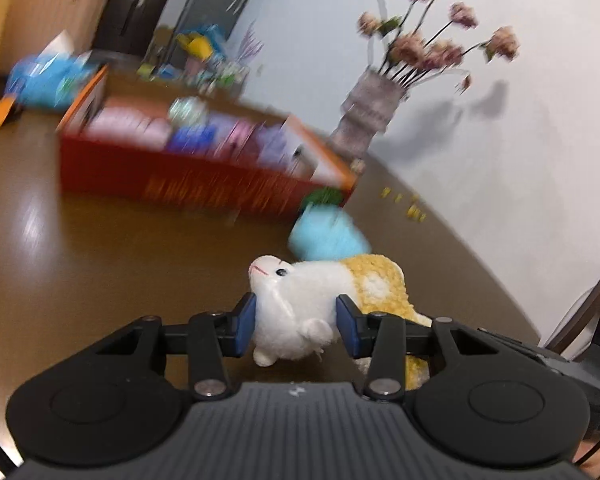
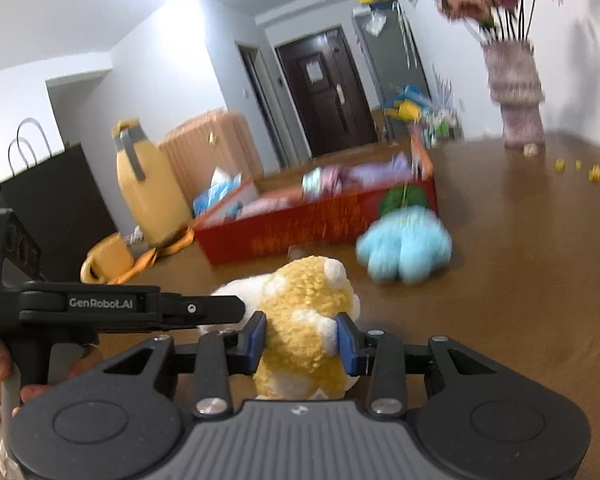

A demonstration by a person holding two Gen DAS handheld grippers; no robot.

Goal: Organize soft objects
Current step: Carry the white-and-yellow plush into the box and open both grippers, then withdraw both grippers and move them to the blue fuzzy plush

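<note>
Left wrist: fingers (image 1: 246,322) grasp the fluffy white-and-yellow plush (image 1: 300,304); right gripper (image 2: 302,338) grasps its curly back.

You have the plush sheep (image 1: 300,304) nearest you on the surface (image 1: 100,248), its head between the left tool (image 1: 296,322) pads and its body in the right tool (image 2: 302,340). Beyond it lies the plush paw (image 2: 404,248), touching the open box (image 2: 320,220). The vase (image 2: 516,92) stands far right, behind both
</note>
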